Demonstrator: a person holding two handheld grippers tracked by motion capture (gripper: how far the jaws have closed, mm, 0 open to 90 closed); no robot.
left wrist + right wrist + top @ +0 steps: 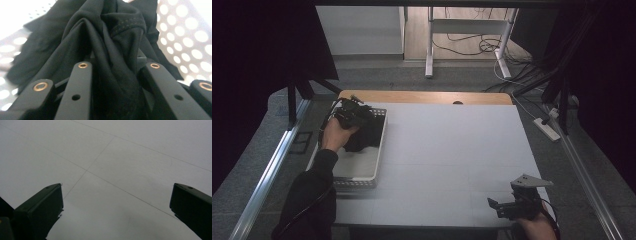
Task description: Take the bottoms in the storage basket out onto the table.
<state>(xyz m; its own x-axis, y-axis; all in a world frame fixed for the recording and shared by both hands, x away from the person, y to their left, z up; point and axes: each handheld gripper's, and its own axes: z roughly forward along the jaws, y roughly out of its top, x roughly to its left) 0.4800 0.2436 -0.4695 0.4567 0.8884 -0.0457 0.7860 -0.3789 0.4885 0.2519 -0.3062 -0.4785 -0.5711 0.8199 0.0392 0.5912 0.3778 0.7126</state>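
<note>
A black cloth [368, 136] lies bunched in the far end of a white perforated basket [357, 179] at the table's left. My left gripper [361, 115] is down in that basket, shut on a fold of the cloth. In the left gripper view the dark fabric [110, 32] fills the gap between the jaws of the left gripper [118, 65], with the basket's holed wall [185, 30] behind. My right gripper [494, 205] hovers low over the table's front right corner, open and empty. The right gripper view shows the right gripper [117, 186] with only bare white tabletop [125, 152] between its jaws.
The white table [452, 145] has a wooden strip [427, 96] along its far edge. Metal rails [272, 165] run along both sides. Black curtains hang at left and right. A table leg frame [430, 50] and cables stand on the floor beyond.
</note>
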